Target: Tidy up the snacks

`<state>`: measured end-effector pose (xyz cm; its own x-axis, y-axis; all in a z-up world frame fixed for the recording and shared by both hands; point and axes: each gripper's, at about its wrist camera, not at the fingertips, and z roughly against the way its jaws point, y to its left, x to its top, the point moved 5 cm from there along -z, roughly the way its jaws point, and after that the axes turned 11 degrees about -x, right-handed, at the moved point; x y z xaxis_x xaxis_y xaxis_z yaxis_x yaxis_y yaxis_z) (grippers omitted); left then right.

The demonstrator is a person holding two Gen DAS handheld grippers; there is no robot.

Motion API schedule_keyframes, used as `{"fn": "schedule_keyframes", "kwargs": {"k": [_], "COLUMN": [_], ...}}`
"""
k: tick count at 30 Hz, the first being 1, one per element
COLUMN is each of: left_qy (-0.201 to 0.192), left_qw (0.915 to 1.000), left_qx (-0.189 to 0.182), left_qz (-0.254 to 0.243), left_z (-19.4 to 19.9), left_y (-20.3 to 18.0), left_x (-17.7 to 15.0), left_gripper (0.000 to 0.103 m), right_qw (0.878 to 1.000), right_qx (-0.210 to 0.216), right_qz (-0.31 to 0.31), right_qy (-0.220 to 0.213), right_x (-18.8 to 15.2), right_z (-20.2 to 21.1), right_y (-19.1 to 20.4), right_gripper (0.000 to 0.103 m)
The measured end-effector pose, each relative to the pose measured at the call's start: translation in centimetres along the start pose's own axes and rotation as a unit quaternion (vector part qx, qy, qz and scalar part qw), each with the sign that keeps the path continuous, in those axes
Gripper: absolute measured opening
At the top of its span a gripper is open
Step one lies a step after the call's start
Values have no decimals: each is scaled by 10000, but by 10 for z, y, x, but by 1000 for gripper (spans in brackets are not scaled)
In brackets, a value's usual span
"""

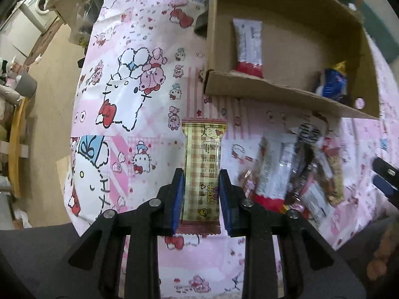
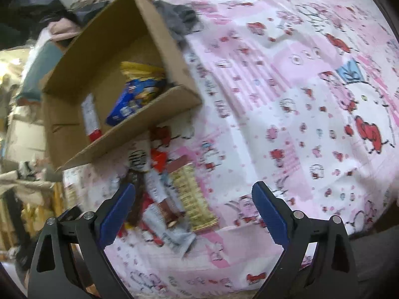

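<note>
Your left gripper squeezes one checked snack bar above the pink cloth. Your right gripper is wide apart, holding nothing. The box has two snacks inside.

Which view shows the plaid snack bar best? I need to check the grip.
The left wrist view: the plaid snack bar lies sharp and centred between the left gripper pads. The right wrist view shows it blurred beside the snack pile.

Even indoor light, fisheye-bent dark corners, motion blur throughout right-wrist view.
</note>
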<state>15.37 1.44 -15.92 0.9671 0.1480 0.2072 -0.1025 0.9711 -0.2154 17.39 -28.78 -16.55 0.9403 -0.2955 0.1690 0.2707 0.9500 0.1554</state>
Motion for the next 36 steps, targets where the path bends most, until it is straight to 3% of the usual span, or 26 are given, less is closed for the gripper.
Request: {"fn": "schedule_keyframes", "kwargs": {"k": [5,8,11,19,20,23,36], "left_qy": [-115,-122,-171,-144,-149,-176,-179], "left_qw": [9995,9989,9993,9995,9995,9996,9998], "left_qx": [-231,-363,-301,-273,-275,-228,-20], "left_qz": [171,277,156,92,89,61,39], "left_z": [19,19,14,4,4,4,-5], "left_y": [2,-8,-13,-12,-12,-12,-6], "left_x": [-7,-8,-5,0,1,2,-3], "left_gripper": [23,23,23,23,23,23,23], "right_qw": [9985,9951,9902,9700,9688,9701,9828], "right_qx": [-118,-307,-566,-1198,-1207,-1211,-473], "right_qz": [498,930,1246,2061,2114,2067,1773], "right_qy": [171,160,262,479,473,379,215], "right_x": [-5,-10,-16,-35,-35,-37,-43], "right_z": [-15,-22,-35,-61,-61,-56,-15], "right_y": [16,30,39,54,55,53,49], "right_gripper": [56,47,42,41,30,27,27]}}
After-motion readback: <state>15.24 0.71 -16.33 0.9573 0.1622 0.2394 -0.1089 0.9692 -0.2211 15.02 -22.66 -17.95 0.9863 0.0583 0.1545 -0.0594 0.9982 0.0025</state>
